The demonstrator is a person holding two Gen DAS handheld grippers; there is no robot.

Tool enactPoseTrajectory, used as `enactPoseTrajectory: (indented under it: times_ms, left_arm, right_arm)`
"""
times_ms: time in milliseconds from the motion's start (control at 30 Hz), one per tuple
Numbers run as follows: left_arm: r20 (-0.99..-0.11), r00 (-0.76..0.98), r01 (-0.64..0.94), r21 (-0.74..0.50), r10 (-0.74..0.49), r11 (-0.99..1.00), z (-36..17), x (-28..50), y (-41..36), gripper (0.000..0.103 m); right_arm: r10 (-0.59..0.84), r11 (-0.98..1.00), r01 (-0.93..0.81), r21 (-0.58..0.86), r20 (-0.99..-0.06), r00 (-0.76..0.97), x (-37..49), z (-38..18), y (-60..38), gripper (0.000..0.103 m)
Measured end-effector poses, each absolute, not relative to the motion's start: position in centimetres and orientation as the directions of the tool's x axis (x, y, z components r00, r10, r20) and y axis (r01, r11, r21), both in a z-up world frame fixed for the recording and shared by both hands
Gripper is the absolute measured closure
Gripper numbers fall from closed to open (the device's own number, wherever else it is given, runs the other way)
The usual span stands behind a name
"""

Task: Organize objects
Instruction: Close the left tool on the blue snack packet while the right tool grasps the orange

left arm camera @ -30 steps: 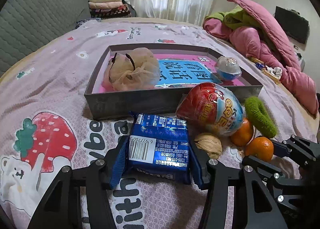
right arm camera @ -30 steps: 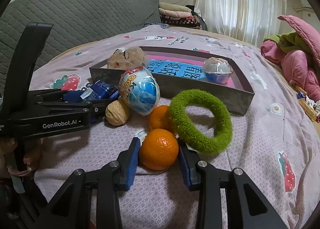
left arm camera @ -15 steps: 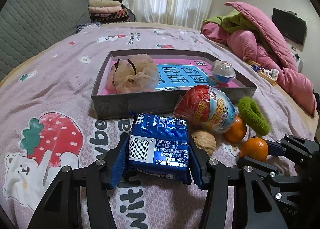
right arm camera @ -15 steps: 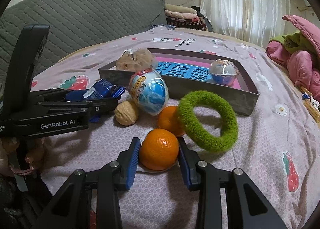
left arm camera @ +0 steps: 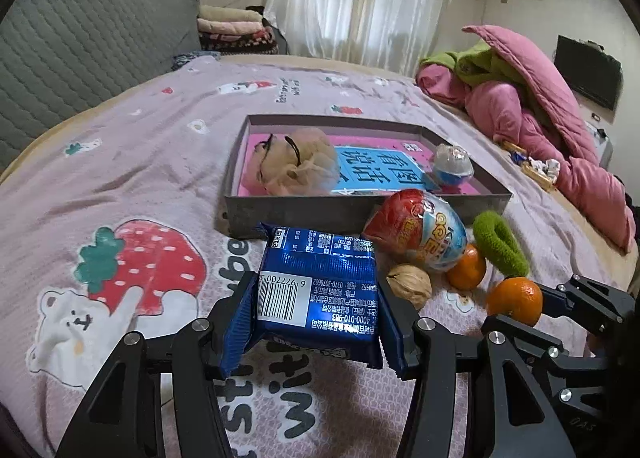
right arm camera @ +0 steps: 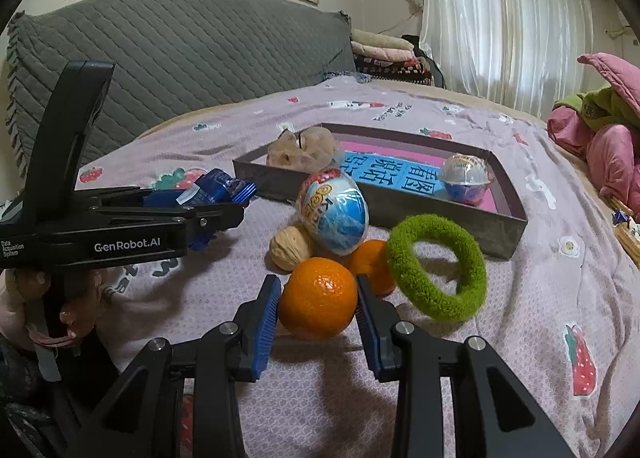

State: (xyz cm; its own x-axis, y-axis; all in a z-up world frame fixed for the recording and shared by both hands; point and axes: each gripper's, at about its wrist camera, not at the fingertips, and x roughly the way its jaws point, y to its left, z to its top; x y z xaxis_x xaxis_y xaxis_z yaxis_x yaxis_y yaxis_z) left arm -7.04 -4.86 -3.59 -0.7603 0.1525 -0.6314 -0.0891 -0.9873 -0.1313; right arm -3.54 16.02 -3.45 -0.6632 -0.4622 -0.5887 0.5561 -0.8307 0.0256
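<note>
- The left gripper [left arm camera: 316, 322] pinches a blue snack pack [left arm camera: 320, 290] between its two fingers. The pack's near end hangs over them, and it looks lifted just off the bed sheet [left arm camera: 140, 162], though that is hard to tell.
- The right gripper [right arm camera: 318, 306] has its blue pads tight against both sides of an orange [right arm camera: 318, 303]. The bottom of the orange is hidden, so I cannot tell if it touches the sheet.
- A second orange [right arm camera: 374, 264] hides partly behind the first one.
- The left camera shows the walnut [left arm camera: 410, 285] in full; the right camera shows it half tucked under the big toy egg [right arm camera: 335, 210].
- Only the right camera shows the green fuzzy ring [right arm camera: 436, 266] as a whole circle.
- The gray tray [left arm camera: 280, 214] holds a tan mesh bag [left arm camera: 296, 166] and a small capsule ball [left arm camera: 452, 168].
</note>
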Motion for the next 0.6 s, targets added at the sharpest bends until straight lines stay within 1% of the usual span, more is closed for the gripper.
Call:
enactPoseTrajectory:
  times_ms: [433, 600]
  left_arm:
    - [-0.588, -0.797, -0.097, -0.096, 0.135, -0.991, -2.1, -5.8, -4.3, 0.046]
    - [-0.578, -0.804, -0.113, -0.086, 0.142, -0.99, -1.8, -5.8, -3.8, 0.046]
  right_arm:
    - [-0.475, -0.841, 0.541, 0.025, -0.514, -0.714, -3.0, -1.6, 17.3, 0.065]
    - [-0.48, -0.852, 0.519, 0.073, -0.506, -0.717, -3.8, -1.3, 18.0, 0.066]
